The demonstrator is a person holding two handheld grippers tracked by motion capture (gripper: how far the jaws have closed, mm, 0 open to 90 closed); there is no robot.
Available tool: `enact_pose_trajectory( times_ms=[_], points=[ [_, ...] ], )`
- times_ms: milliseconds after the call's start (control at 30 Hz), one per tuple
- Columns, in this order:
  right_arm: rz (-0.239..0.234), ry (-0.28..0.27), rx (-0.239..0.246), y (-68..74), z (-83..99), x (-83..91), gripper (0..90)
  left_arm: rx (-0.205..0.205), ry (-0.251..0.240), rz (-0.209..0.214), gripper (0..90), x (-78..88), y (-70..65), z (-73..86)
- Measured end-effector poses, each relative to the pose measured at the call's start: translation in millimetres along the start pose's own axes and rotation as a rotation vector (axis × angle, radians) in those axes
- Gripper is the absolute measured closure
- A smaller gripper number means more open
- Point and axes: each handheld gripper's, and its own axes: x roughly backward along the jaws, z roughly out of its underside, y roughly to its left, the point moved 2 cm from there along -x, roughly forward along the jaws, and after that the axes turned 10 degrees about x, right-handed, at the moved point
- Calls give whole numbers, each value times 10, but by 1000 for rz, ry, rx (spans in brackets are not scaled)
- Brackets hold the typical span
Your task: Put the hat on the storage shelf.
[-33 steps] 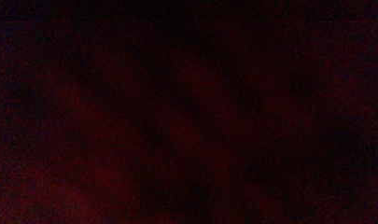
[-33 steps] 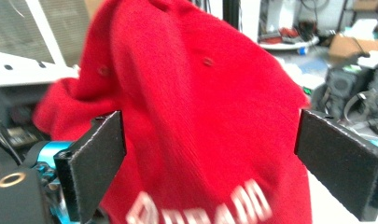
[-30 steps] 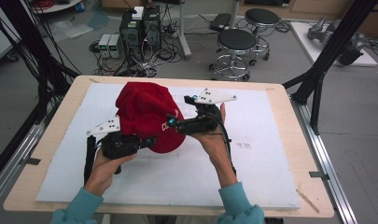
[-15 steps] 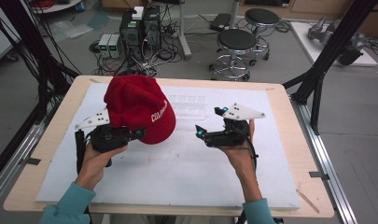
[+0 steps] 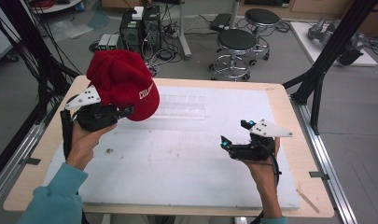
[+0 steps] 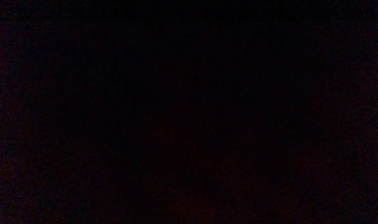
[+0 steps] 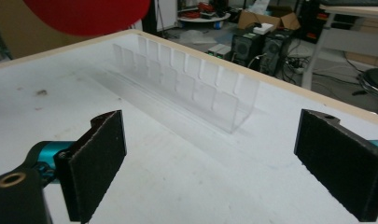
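Note:
A red cap (image 5: 123,81) with white lettering hangs in the air over the table's far left corner. My left gripper (image 5: 126,112) is shut on its lower edge, and the left gripper view is dark all over. The cap's red edge (image 7: 88,14) also shows at the top left of the right gripper view. My right gripper (image 5: 226,142) is low over the right side of the white mat (image 5: 177,172). It stands open (image 7: 212,135), with nothing between its black pads (image 7: 100,163). A clear plastic rack (image 5: 182,106) with several slots (image 7: 186,81) lies on the mat ahead of the right gripper.
Small dark specks (image 5: 109,150) lie on the mat at the left. Beyond the far edge stand two round stools (image 5: 238,44) and computer towers (image 5: 140,28) on the floor. Black frame posts (image 5: 317,74) rise beside the table's right and left corners.
The left gripper has lifted the cap off the mat and carried it up and to the left. The right gripper has come off the cap and swung right and lower.

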Motion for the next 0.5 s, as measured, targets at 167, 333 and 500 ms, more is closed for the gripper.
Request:
enact_pose_trajectory(
  times_ms=[167,333,500],
  points=[
    [18,0,-20,-30,195,91,81,-19,11,-37,849,-31,73,-26],
    [40,-15,-40,-45,410,174,81,-29,37,-71,849,-102,201,-59],
    [72,-47,-59,-53,591,209,81,-47,66,-125,849,-159,322,-85]
  ],
)
